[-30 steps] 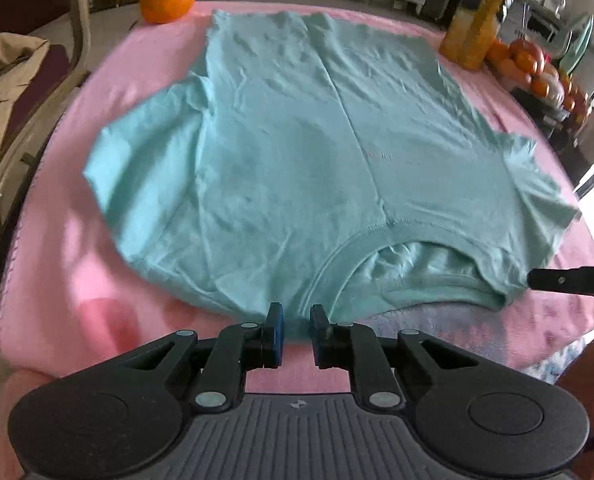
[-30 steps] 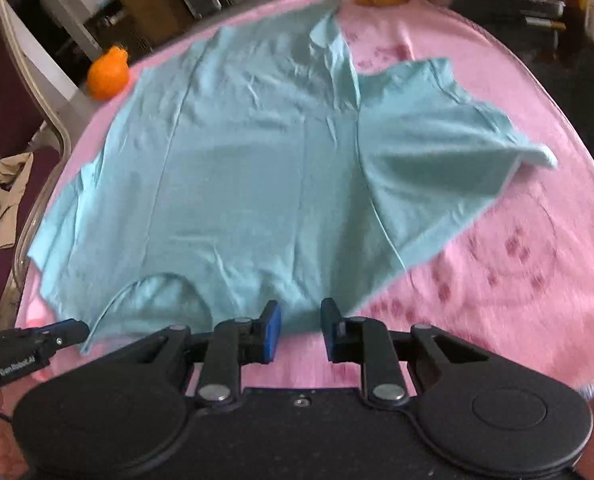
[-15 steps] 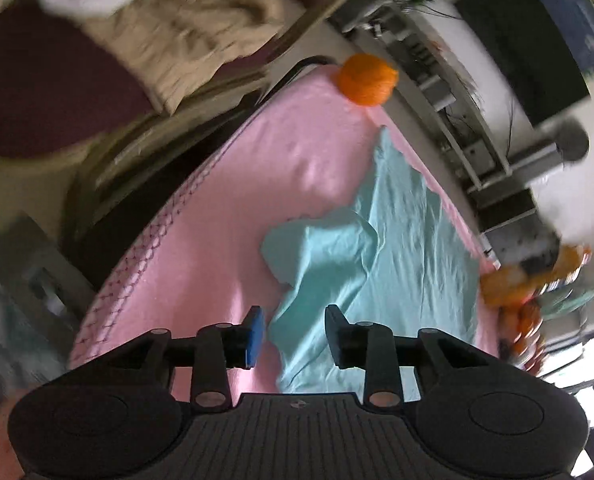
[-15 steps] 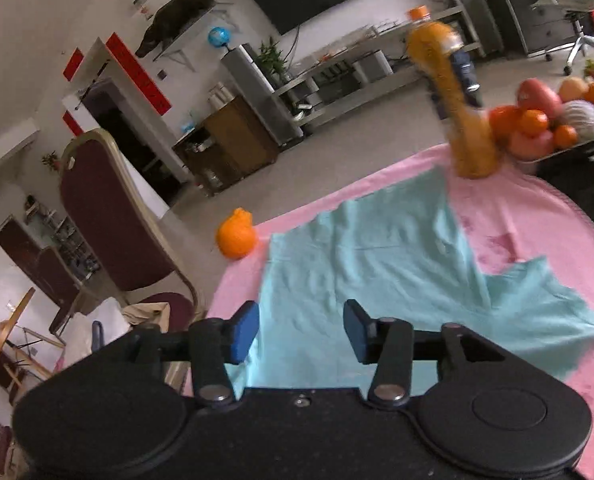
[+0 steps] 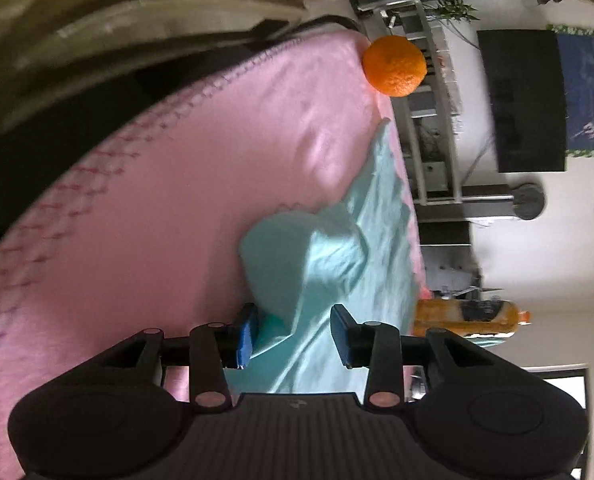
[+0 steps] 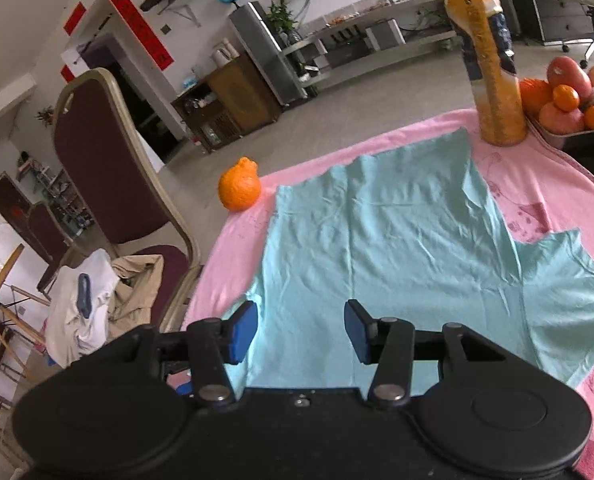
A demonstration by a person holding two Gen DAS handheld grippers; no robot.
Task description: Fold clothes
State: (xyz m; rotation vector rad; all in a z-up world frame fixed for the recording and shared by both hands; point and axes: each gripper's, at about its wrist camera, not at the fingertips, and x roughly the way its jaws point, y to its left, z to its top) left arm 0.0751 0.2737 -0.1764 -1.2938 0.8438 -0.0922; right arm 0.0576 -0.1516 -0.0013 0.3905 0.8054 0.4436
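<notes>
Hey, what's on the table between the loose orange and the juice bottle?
In the right wrist view, only the far edge of the teal shirt on the pink blanket lies between orange and bottle.

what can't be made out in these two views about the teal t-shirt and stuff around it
- Teal cotton t-shirt: collar end hidden behind the right gripper, right wrist view.
- Its far sleeve: out of sight in the left wrist view.
- Tall orange juice bottle: label too blurred to read, both views.

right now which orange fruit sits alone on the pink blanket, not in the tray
The bumpy-topped orange at the blanket's far-left edge, beside the chair. The other oranges are piled in the tray behind the juice bottle.
</notes>
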